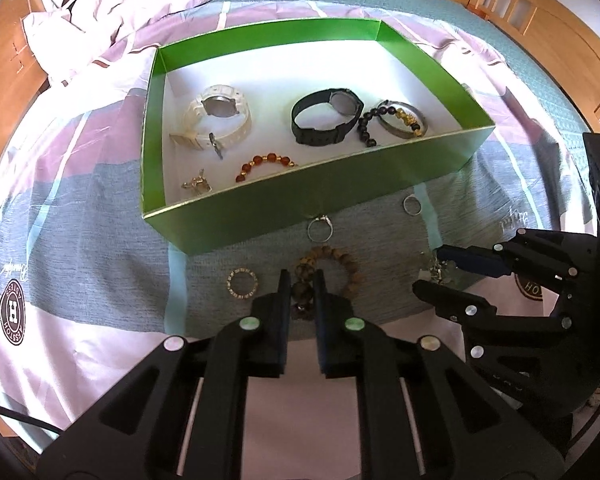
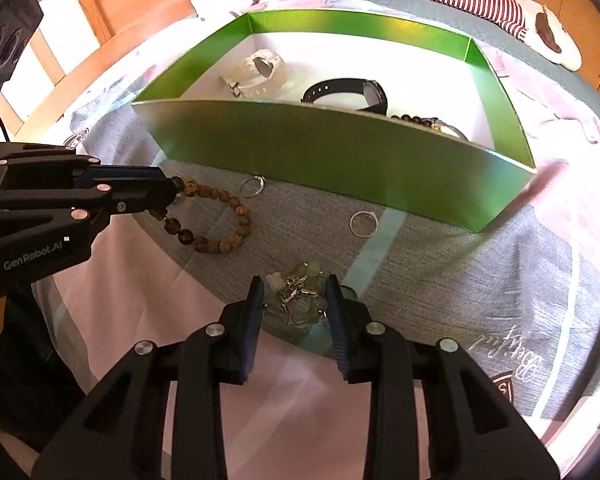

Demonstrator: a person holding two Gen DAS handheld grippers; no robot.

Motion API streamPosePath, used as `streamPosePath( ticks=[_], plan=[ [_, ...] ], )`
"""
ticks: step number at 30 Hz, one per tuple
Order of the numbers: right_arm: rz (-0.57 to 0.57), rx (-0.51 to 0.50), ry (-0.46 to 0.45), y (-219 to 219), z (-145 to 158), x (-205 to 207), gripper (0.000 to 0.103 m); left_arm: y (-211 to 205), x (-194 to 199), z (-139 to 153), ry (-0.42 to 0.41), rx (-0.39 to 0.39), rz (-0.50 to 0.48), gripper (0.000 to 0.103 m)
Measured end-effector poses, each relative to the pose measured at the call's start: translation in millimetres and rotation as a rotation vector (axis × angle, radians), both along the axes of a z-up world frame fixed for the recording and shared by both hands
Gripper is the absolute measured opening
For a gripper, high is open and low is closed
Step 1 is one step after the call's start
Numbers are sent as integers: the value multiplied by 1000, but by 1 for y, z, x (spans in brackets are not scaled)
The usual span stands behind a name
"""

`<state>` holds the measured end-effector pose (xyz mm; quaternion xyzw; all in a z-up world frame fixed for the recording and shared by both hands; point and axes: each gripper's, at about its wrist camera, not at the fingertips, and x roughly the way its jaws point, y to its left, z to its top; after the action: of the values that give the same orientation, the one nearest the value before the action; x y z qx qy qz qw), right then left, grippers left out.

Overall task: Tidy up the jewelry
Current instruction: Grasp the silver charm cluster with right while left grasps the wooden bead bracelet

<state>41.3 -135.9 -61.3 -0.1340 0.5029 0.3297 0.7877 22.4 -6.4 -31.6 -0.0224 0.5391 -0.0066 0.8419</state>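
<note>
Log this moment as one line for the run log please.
left gripper: shut on brown bead bracelet | right gripper: shut on pale green bracelet | green box: ahead

Both wrist views steep-down, close over bed; share green box (image 1: pixel 316 216) front, each other's tool.

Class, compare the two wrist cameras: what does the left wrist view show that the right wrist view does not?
Only the left view: an amber bead bracelet and a small gold charm inside the box, and a studded ring on the bedspread. Only the right view: the pale green bracelet in the right claw. Both: the green box, two watches, the wooden bead bracelet.
</note>
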Motion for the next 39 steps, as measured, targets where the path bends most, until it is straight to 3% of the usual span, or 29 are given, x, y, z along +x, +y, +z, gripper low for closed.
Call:
streamPosePath(
  ticks=[22,34,39],
  plan=[
    [1,-6,3,3,-3,1,31,0,1,-4,4,8,9,11],
    [-7,29,-36,-2,14,-1,32,-6,-8,26,-71,-2,-10,11],
    [-5,16,-28,0,9,0,32,-12,-9,25,-68,9,-31,11]
  ],
)
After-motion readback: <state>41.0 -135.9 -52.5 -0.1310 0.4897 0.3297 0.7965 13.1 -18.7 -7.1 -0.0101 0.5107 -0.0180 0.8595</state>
